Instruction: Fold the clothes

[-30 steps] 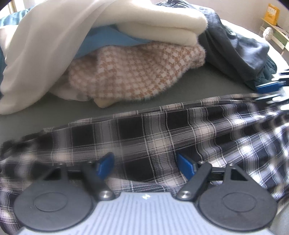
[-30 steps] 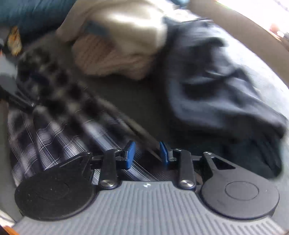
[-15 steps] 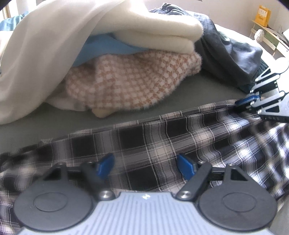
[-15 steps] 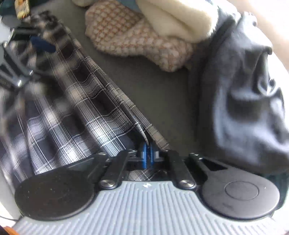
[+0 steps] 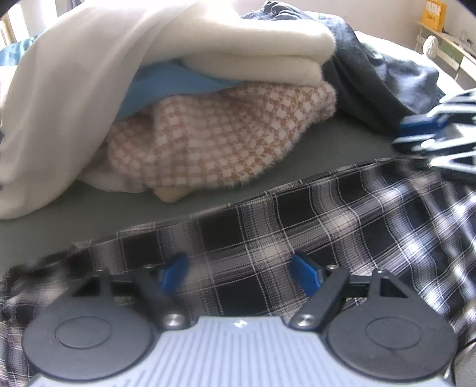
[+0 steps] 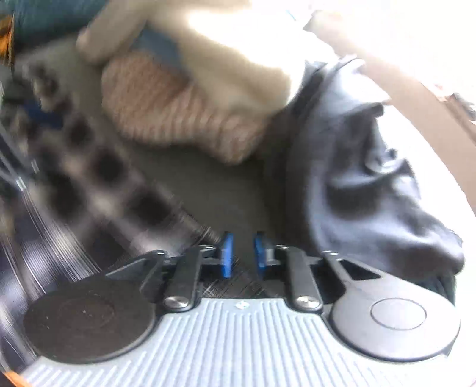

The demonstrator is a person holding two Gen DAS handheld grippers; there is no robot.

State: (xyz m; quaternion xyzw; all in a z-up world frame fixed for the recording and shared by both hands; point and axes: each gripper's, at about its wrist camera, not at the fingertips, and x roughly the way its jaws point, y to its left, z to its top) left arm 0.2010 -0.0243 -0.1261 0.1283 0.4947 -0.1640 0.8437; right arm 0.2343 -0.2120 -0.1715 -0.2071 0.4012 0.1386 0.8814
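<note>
A black-and-white plaid shirt [image 5: 297, 238] lies spread across the grey bed surface [image 5: 342, 143]. My left gripper [image 5: 239, 274] hovers low over it, fingers wide apart, with plaid cloth lying under and between them but not pinched. My right gripper [image 6: 243, 254] is at the shirt's far corner, and it also shows blurred at the right edge of the left wrist view as the right gripper [image 5: 416, 131]. Its jaws are opening, with a narrow gap between the blue pads. The plaid shirt [image 6: 98, 184] shows under that gap and to its left, and the pads do not press it.
A pile of clothes sits behind the shirt: a cream blanket [image 5: 208, 53] over light blue cloth [image 5: 166, 86] and a tan houndstooth knit [image 5: 214, 143]. A dark grey garment [image 5: 386, 80] lies heaped at the right. A shelf with a yellow box [image 5: 434, 15] stands beyond the bed.
The right gripper was shut on the shirt's edge half a second ago and now stands parted. It has swung, so its view is blurred. The left gripper has stayed put.
</note>
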